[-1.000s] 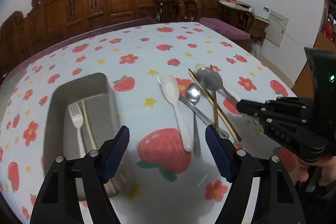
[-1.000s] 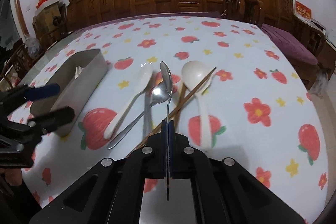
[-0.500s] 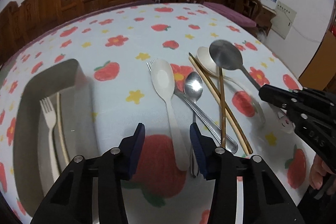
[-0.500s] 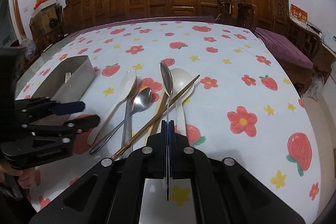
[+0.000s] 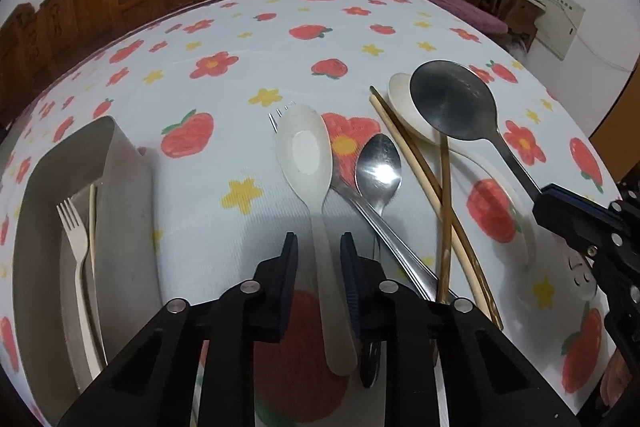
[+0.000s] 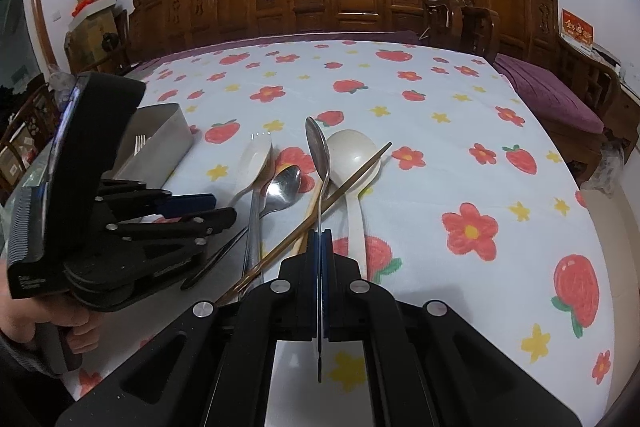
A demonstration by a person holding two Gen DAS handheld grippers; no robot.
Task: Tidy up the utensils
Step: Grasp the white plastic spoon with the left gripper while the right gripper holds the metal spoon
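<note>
Left gripper (image 5: 318,261), right gripper (image 6: 320,247): black angular frames, silver screws, dark blue ribbed pads (image 5: 289,267); bare skin.

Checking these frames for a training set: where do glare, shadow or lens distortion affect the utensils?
Left wrist view: a bright glare spot sits on the small metal spoon; the left tool casts a soft shadow around the white spoon; the fisheye bows the table edge. Right wrist view: evenly lit, the large metal spoon sharp, corners vignetted black.
</note>
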